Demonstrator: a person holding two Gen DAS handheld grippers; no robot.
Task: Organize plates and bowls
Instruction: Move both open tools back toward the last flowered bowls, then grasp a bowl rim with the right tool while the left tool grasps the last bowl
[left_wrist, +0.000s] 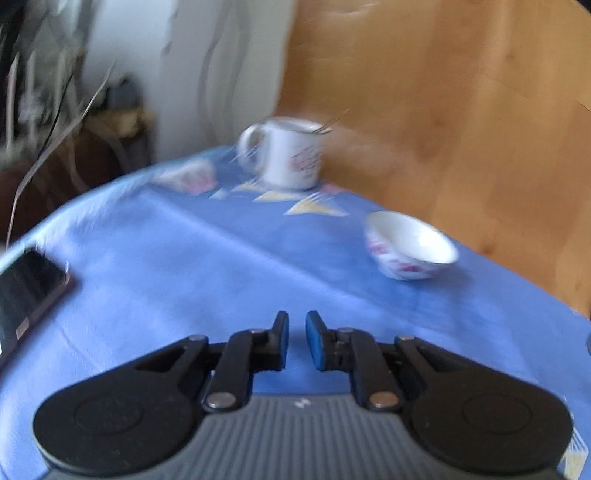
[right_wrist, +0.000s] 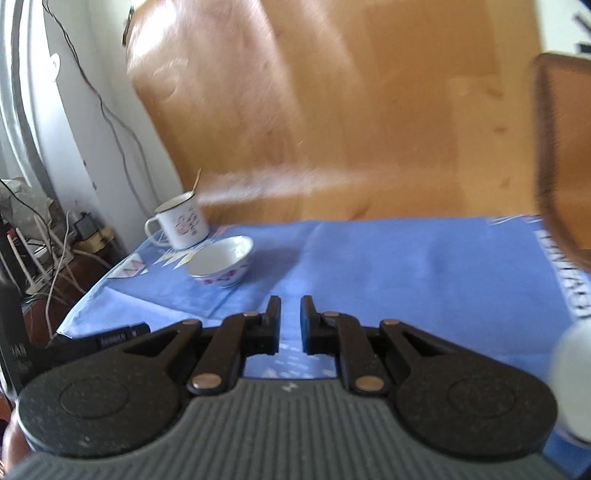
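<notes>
Bowl ahead-left of right gripper fingers, apart.

Soft daylight fills both views, bright and even. Motion blur smears the mug, the bowl and the wooden wall. The fisheye lens bends the blue tablecloth at the edges.

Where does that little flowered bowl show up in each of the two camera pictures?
Left wrist view: the bowl sits right of centre, on the blue tablecloth.
Right wrist view: the bowl sits left of centre, ahead of the fingers.
Shared landmark: the white mug stands just beyond it in both.
</notes>
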